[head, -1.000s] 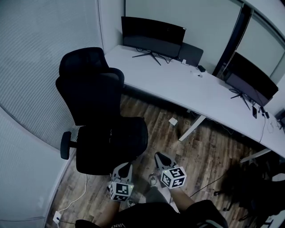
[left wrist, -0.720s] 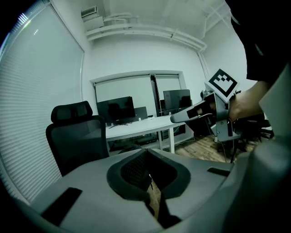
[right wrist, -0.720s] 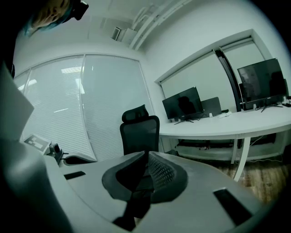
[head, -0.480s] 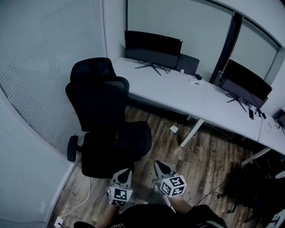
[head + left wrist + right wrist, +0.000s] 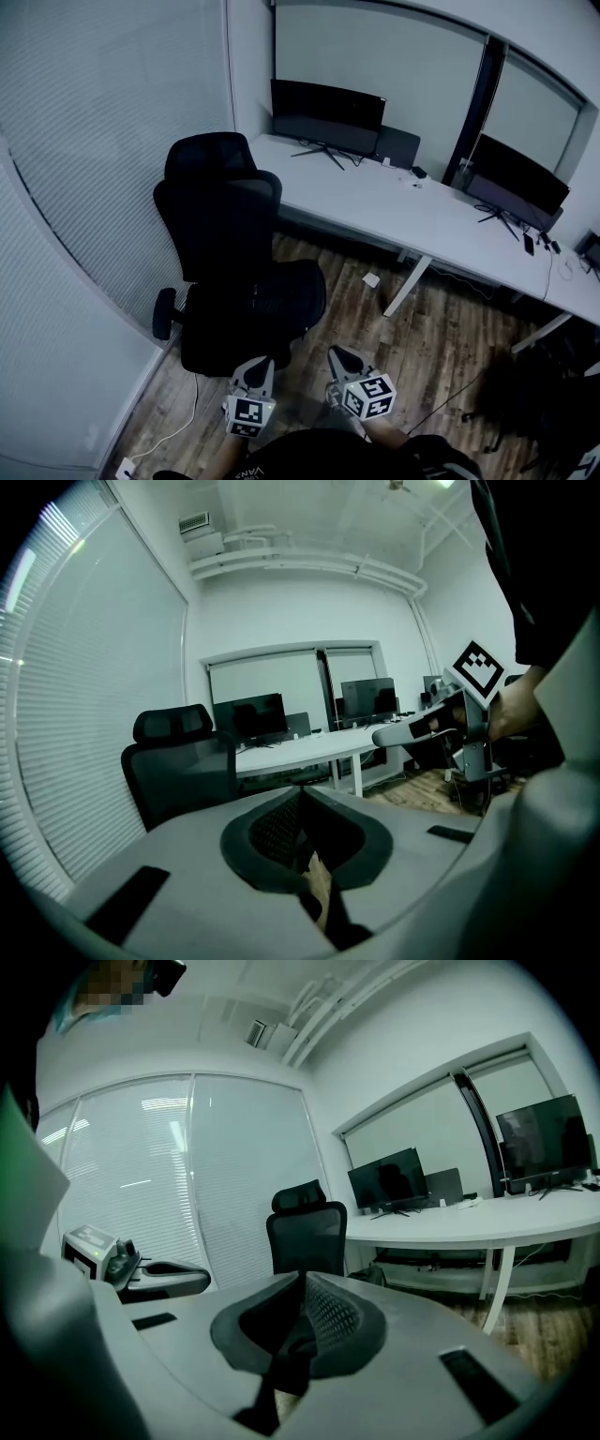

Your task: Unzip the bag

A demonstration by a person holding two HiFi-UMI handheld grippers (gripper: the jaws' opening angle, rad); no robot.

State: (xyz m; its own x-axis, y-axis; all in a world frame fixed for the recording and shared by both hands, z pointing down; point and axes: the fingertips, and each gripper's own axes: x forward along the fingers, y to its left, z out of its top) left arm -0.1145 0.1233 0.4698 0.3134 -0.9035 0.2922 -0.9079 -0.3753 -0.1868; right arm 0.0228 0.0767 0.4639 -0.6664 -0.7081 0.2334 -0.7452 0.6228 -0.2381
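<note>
Office room, dim light. Blinds wall (image 5: pixel 103 169) runs down the left of the head view. Wood floor (image 5: pixel 441 328) below. Long white desk (image 5: pixel 403 211) runs from the back wall out to the right, on white legs. Black office chair (image 5: pixel 230 234) with headrest stands at the desk's left end, near the blinds, seat turned toward the person.

Two dark monitors on the desk: one at the back left (image 5: pixel 326 105), one further right (image 5: pixel 520 180), well apart. A dark box (image 5: pixel 398 147) sits just beside the first monitor.

Bag: cannot be picked out for sure. A dark heap (image 5: pixel 525 398) lies on the floor at the right, by the desk's far end, too dim to tell what it is. Neither claw is near it.

Person stands at the bottom edge in a dark top, holding both tools out in front, side by side, close but apart, over the floor just short of the chair seat.

Left claw (image 5: pixel 262 363): jaws together, nothing between them, pointing at the chair (image 5: pixel 178 761). Its own view shows the pads meeting (image 5: pixel 302 794) and the right claw (image 5: pixel 382 735) off to the side.

Right claw (image 5: pixel 338 355): jaws together (image 5: pixel 304 1279), empty, chair (image 5: pixel 305 1232) and desk (image 5: pixel 450 1227) ahead.

Small white box (image 5: pixel 371 279) on the floor by a desk leg. White cable (image 5: pixel 183 412) trails along the floor near the blinds.
</note>
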